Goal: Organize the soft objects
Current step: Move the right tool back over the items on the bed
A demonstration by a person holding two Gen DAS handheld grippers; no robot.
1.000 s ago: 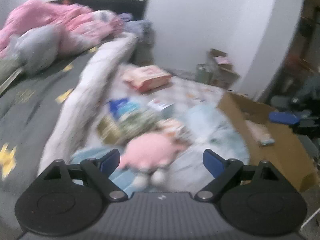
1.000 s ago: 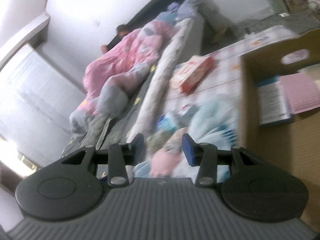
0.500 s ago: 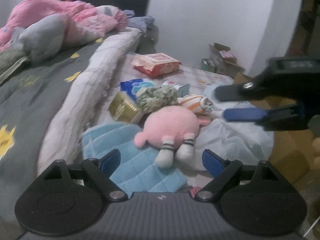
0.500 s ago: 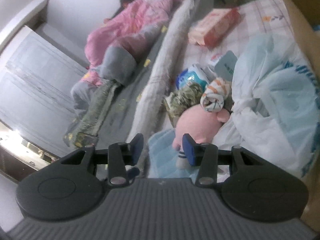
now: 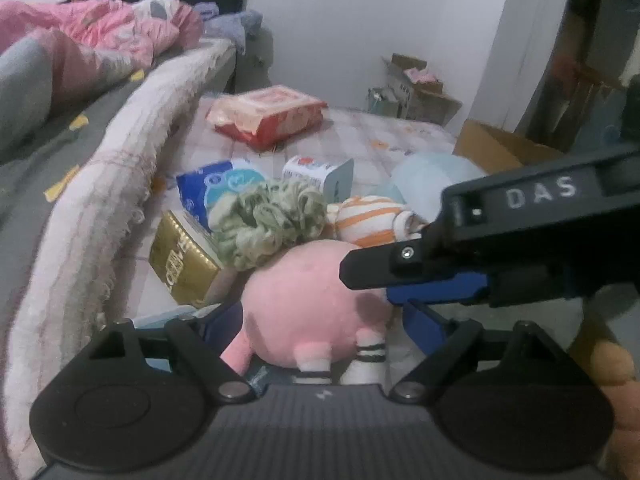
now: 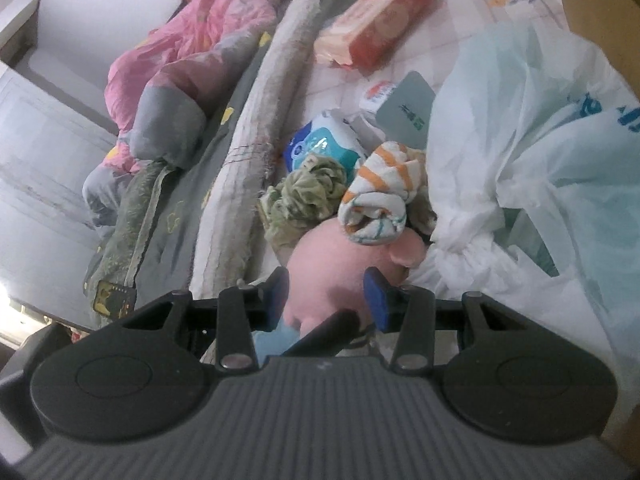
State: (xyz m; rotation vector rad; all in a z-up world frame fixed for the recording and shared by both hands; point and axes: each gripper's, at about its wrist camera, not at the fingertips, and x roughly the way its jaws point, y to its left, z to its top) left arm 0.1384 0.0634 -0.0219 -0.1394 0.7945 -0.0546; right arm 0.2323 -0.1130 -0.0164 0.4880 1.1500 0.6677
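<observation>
A pink plush toy point(image 5: 308, 304) point(image 6: 328, 256) with striped white feet lies on a blue cloth point(image 6: 272, 342) on the floor mat. My left gripper point(image 5: 322, 320) is open wide, with its fingers on either side of the toy's lower body. My right gripper point(image 6: 326, 294) point(image 5: 368, 286) comes in from the right. It stands narrower around the toy's upper body, and I see no squeeze. Just behind the toy lie a green yarn bundle point(image 5: 268, 220) point(image 6: 308, 192) and a rolled orange-striped cloth point(image 5: 368, 220) point(image 6: 380, 196).
A gold box point(image 5: 180, 264), a blue tissue pack point(image 5: 216, 188), a white carton point(image 5: 320, 172) and a red wipes pack point(image 5: 268, 116) lie behind. At right are a white plastic bag point(image 6: 520, 152) and a cardboard box point(image 5: 492, 148). A bed edge point(image 5: 100, 208) runs along the left, with a person under a pink quilt point(image 5: 100, 36).
Both grippers have come down and closer to the pink toy, which now sits between both pairs of fingers. The right gripper has slid further left over the toy in the left wrist view.
</observation>
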